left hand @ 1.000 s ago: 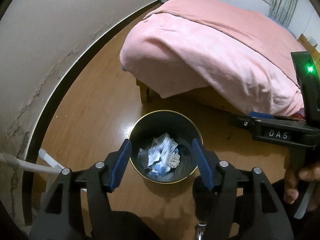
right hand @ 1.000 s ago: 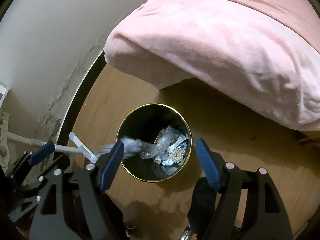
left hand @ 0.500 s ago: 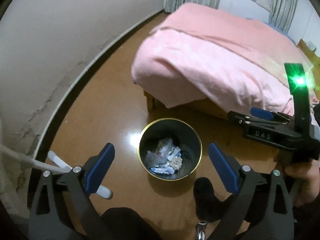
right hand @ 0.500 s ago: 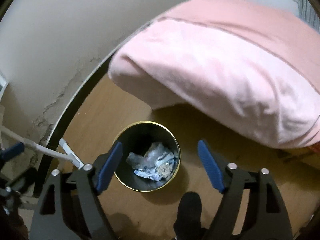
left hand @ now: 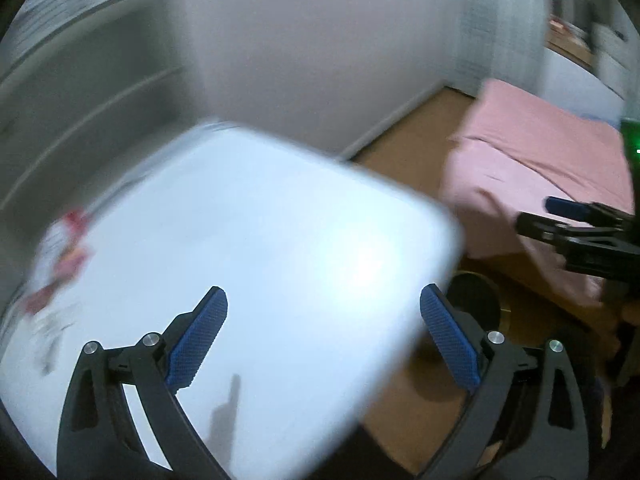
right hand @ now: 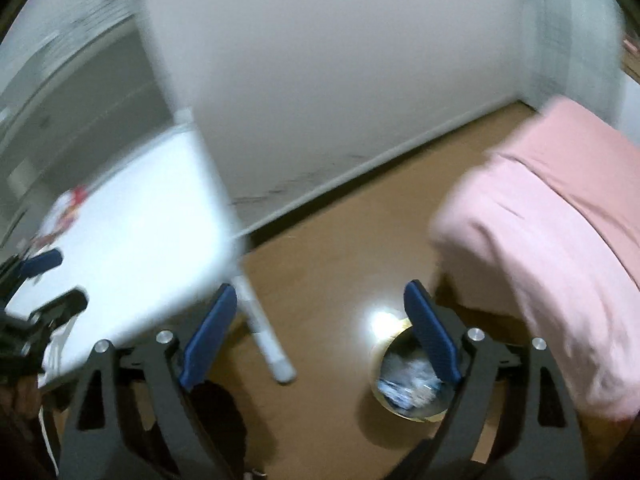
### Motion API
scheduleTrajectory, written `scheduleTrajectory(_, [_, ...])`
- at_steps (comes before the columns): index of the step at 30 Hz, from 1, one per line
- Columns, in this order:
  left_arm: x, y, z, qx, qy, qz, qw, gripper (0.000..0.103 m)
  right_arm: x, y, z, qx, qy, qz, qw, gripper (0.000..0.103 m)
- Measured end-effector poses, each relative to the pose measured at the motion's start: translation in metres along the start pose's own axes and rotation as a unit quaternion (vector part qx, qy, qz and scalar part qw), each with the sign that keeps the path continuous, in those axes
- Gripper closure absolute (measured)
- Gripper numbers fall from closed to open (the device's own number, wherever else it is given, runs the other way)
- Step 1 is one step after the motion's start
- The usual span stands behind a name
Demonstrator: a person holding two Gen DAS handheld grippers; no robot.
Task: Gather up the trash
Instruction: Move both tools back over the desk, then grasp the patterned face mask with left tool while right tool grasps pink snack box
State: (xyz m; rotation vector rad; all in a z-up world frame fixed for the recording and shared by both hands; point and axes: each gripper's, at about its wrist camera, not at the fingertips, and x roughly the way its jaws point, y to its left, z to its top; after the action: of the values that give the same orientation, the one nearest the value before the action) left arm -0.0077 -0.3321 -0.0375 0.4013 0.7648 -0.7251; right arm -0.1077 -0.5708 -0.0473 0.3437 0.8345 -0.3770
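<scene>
Both views are motion-blurred. My left gripper (left hand: 322, 332) is open and empty above a white table (left hand: 248, 240). Red-and-white wrappers (left hand: 60, 256) lie at the table's far left; they also show in the right wrist view (right hand: 64, 216). My right gripper (right hand: 320, 332) is open and empty above the wooden floor. The black, gold-rimmed bin (right hand: 408, 380) holding crumpled trash stands on the floor behind its right finger; the bin's dark rim (left hand: 476, 300) shows in the left wrist view past the table edge.
A bed with a pink blanket (right hand: 560, 216) stands at the right, close to the bin. A white table leg (right hand: 264, 340) slants down to the floor. A pale wall (right hand: 340, 60) runs behind. The right gripper's body (left hand: 592, 240) shows at the right edge.
Both grippers have risen and swung left, away from the bin and toward the white table. The bin has moved from the centre to the lower right of both views.
</scene>
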Motion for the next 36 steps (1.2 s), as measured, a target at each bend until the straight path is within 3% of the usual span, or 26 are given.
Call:
scheduleTrajectory(4, [-0.015, 0.105, -0.027, -0.060, 0.011, 0.087, 0.9943, 0.009, 0.027, 0.092, 0.017, -0.075, 0.020, 0.065, 0.995, 0.020])
scheduleTrajectory(7, [-0.018, 0.172, -0.050, -0.106, 0.029, 0.124, 0.9862, 0.009, 0.048, 0.160, 0.023, -0.124, 0.037, 0.104, 0.986, 0.020])
scheduleTrajectory(13, [-0.001, 0.258, -0.081, -0.159, 0.065, 0.140, 0.9751, 0.009, 0.080, 0.265, 0.021, -0.199, 0.065, 0.152, 0.966, 0.020])
scheduleTrajectory(20, [0.012, 0.285, -0.082, -0.175, 0.057, 0.115, 0.9762, 0.012, 0.119, 0.338, 0.036, -0.239, 0.091, 0.168, 0.952, 0.020])
scheduleTrajectory(22, [0.008, 0.285, -0.084, -0.176, 0.057, 0.107, 0.9768, 0.053, 0.130, 0.353, 0.042, -0.247, 0.094, 0.168, 0.949, 0.020])
scheduleTrajectory(23, [0.006, 0.285, -0.085, -0.175, 0.055, 0.112, 0.9767, 0.057, 0.134, 0.357, 0.045, -0.250, 0.095, 0.168, 0.949, 0.020])
scheduleTrajectory(24, [0.006, 0.288, -0.086, -0.175, 0.055, 0.112, 0.9766, 0.076, 0.140, 0.363, 0.049, -0.255, 0.096, 0.167, 0.947, 0.020])
scheduleTrajectory(33, [-0.042, 0.290, -0.117, -0.188, 0.040, 0.122, 0.9736, 0.077, 0.186, 0.435, 0.071, -0.295, 0.104, 0.169, 0.935, 0.020])
scheduleTrajectory(36, [-0.048, 0.290, -0.121, -0.194, 0.040, 0.126, 0.9721, 0.077, 0.191, 0.447, 0.072, -0.307, 0.094, 0.162, 0.933, 0.030])
